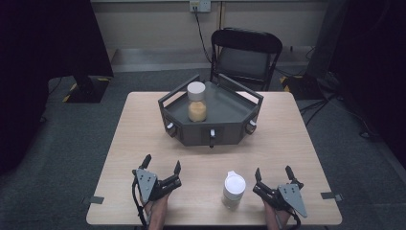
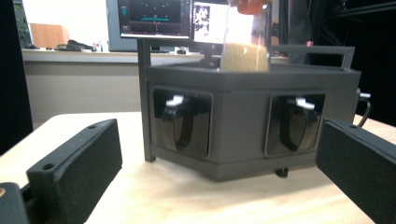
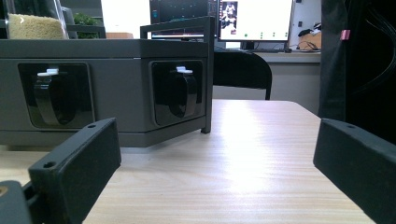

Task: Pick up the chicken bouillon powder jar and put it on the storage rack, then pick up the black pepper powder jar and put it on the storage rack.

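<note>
White-lidded plastic jar stands upright on the pale wooden table, just beside the right gripper, whose jaws gape empty. Left gripper rests apart, also spread wide. Farther off, a grey hexagonal tray holds a clear jar of seemingly yellowish grains.

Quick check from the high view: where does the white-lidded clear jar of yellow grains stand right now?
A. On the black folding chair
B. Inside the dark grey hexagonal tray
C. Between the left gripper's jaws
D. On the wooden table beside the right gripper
B: the white-lidded clear jar of yellow grains stands upright inside the dark grey hexagonal tray, far from both open grippers.
</note>
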Demonstrator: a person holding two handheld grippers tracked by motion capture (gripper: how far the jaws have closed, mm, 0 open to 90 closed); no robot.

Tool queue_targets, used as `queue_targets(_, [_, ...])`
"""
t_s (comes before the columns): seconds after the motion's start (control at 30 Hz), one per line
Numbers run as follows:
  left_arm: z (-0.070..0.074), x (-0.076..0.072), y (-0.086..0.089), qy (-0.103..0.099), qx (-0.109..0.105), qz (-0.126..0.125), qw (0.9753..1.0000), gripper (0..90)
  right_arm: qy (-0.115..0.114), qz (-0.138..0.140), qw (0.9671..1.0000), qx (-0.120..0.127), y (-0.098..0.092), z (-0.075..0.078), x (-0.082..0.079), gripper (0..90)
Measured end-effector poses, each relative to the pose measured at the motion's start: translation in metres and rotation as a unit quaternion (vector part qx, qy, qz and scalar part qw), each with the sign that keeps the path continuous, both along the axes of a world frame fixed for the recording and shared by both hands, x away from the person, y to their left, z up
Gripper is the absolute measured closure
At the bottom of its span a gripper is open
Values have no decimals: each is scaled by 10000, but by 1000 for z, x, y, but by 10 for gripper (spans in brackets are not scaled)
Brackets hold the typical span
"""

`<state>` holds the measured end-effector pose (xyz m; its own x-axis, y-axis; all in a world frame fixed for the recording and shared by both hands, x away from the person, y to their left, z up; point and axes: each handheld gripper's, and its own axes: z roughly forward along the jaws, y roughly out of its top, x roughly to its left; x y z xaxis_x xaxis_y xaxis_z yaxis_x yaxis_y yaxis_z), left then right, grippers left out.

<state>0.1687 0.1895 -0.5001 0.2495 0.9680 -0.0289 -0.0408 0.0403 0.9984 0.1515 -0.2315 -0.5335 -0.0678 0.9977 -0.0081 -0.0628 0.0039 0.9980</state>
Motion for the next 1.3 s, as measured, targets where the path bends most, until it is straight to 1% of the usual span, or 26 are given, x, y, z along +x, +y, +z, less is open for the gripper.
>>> queue_targets(0.03, [-5, -1, 0, -25, -12, 28, 10000, 1, -2, -2, 10000, 0, 0, 0, 0, 0])
queue_targets(0.13, [-11, 0, 0, 42, 5, 88, 10000, 1, -2, -4, 10000, -1, 0, 0, 0, 0])
queue_targets(0.2, [-16, 1, 0, 102, 65, 103, 9999, 0, -3, -6, 10000, 0, 0, 0, 0, 0])
queue_targets(0.27, [-19, 2, 1, 160, 49, 99, 9998, 0, -8, -14, 10000, 2, 0, 0, 0, 0])
queue_targets(0.33, [-23, 1, 2, 136, 50, 76, 9999, 0, -9, -17, 10000, 1, 0, 0, 0, 0])
queue_targets(0.37, [-24, 2, 2, 170, 80, 62, 9998, 1, -8, -17, 10000, 2, 0, 0, 0, 0])
queue_targets(0.47, [-24, 2, 2, 146, 113, 52, 9998, 1, -6, -20, 10000, 2, 1, 0, 0, 0])
queue_targets(0.63, [-25, 1, -6, 83, 261, 207, 9994, 1, -5, -14, 10000, 4, 0, 0, 0, 0])
queue_targets(0.77, [-29, -1, -5, -6, 176, 216, 9996, 2, -1, -12, 10000, 4, 0, 0, 0, 0])
queue_targets(0.83, [-30, -2, -5, -41, 195, 204, 9996, 2, 1, -11, 10000, 3, 0, 0, 0, 0])
queue_targets(1.13, [-31, -2, -4, -52, 177, 203, 9996, 1, -12, 6, 10000, -5, 0, 0, 0, 0])
queue_targets(1.23, [-31, -2, -4, -53, 178, 200, 9996, 2, -89, 45, 9998, -146, 1, -1, -2, 4])
queue_targets(1.3, [-31, -2, -4, -55, 176, 184, 9997, 1, -111, 84, 9998, -129, 0, 0, -3, 4])
